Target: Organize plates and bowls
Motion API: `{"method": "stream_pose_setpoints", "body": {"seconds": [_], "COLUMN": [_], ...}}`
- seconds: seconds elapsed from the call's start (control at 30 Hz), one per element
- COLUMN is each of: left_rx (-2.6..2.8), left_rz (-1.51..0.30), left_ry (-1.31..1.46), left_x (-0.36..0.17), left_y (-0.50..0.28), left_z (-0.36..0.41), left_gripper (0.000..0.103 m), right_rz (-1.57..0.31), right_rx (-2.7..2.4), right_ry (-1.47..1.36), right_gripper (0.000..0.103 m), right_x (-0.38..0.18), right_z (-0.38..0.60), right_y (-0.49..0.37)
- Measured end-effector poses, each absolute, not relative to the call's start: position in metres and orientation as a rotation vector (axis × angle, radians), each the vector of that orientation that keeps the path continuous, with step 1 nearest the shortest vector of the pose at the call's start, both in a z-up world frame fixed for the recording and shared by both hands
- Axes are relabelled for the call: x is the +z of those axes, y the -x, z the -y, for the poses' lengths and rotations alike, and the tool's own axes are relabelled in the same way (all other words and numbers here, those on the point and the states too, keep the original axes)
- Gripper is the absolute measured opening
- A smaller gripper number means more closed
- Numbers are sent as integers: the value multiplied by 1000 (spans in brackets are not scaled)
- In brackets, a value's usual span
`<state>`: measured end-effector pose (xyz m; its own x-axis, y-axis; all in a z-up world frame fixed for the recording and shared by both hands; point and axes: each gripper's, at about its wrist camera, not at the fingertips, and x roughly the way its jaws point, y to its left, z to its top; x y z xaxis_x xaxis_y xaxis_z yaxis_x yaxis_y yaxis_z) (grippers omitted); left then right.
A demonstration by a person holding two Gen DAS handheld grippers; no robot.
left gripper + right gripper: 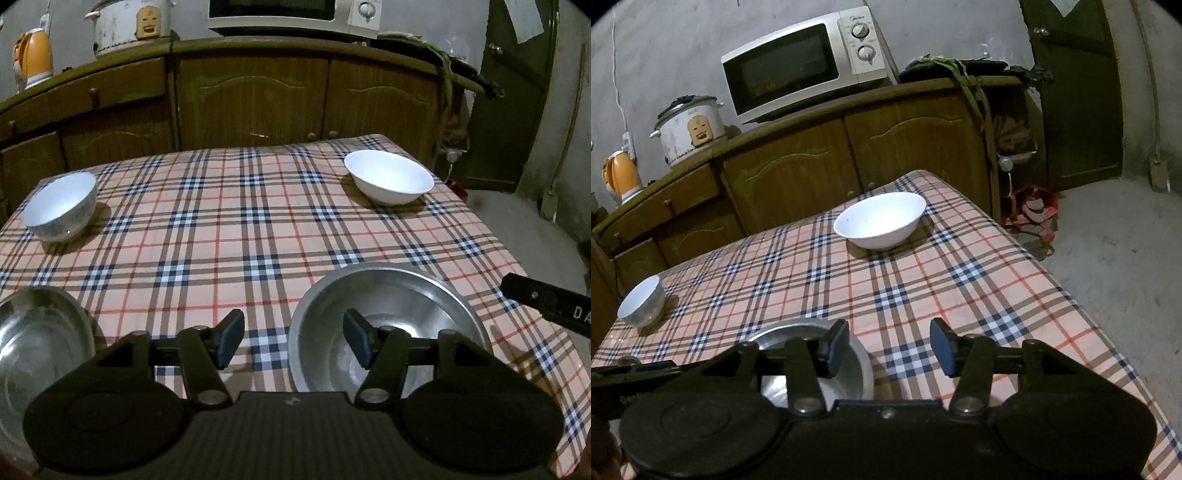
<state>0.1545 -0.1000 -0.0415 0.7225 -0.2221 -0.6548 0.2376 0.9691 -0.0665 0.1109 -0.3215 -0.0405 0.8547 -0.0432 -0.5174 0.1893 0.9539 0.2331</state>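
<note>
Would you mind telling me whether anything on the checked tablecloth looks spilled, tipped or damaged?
Nothing stands out: the wide white bowl, small white bowl and two steel bowls all sit upright and apart, with no spill visible.

Little readable text. White letters "DA" sit on a black gripper bar (554, 306) entering from the right edge in the left wrist view; the rest of the word is cut off by the frame. In the right wrist view, faint pale lettering on a black bar (631, 398) at the near left is too blurred to read. The microwave (805, 66) on the far counter has a small brand mark above its two dials, too small to make out. Paper sheet on the dark door (524, 18), far right: no legible print.
</note>
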Motion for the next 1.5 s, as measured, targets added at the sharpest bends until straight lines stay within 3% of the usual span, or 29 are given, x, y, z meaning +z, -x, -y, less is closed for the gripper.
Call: {"method": "stream_pose_setpoints", "body": {"seconds": [0.87,1.5], "left_rx": [-274,-350], "left_rz": [-711,-748], "left_ry": [-50,-73], "left_x": [-28,-26], "left_y": [-198,-323], "left_z": [121,166], "left_gripper": [63,70], "right_rz": [-496,-509], "right_rx": [-141,-137], "right_ry": [-268,-303], "right_gripper": [64,69], "right_x": [-28,-24], "right_z": [351,402], "right_y": [-145,-262]}}
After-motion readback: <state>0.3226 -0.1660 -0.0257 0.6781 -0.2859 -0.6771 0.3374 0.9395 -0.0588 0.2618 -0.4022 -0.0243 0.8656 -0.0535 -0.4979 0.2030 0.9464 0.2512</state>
